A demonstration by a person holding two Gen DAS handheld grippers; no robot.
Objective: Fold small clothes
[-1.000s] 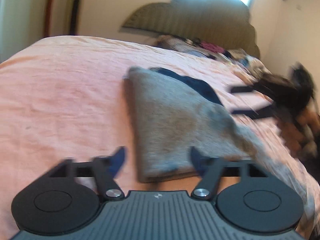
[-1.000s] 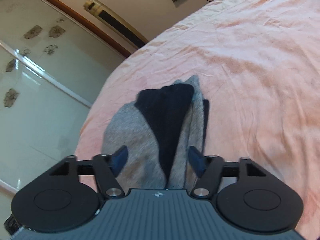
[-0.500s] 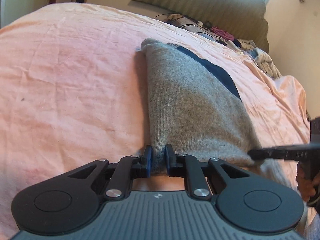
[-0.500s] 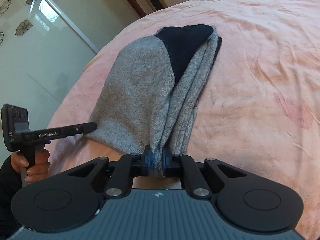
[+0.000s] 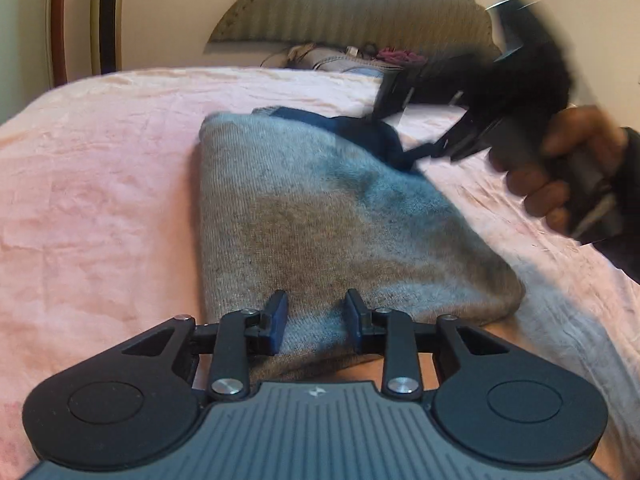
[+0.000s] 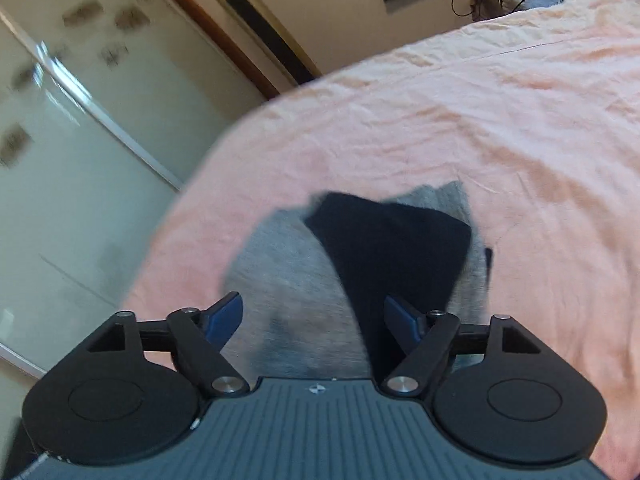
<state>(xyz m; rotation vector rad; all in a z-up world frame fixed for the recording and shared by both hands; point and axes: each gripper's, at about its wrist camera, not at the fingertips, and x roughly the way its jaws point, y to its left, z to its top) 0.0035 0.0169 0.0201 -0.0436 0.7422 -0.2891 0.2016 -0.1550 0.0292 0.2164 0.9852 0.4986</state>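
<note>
In the left wrist view, the left tool (image 5: pixel 314 322) sits at the lower centre of the frame with its blue pads now a little apart and opening; half a second ago they were pinched shut on the near hem of the grey garment (image 5: pixel 320 224), and now that hem lies between the pads without being squeezed. The garment itself rests folded on the pink bed sheet (image 5: pixel 100 184), a tapered grey slab running from the lower centre up to the middle of the frame, with a dark navy panel (image 5: pixel 360 132) showing along its upper right edge. Further right, the right tool (image 5: pixel 436 120), blurred and held in the person's hand (image 5: pixel 560 168), hovers over that navy edge, where half a second ago it sat low at the right side by the hem. In the right wrist view, the right tool (image 6: pixel 314 316) has its pads spread wide and opening, with nothing clamped; the garment (image 6: pixel 288 280) lies below it on the sheet. I judge that both tools have just let go after laying a fold, so this fold looks set down and the next one, or a smoothing pass, would follow. No brand, label or writing can be read here; only a small pale emblem marks each tool's ribbed body.
</note>
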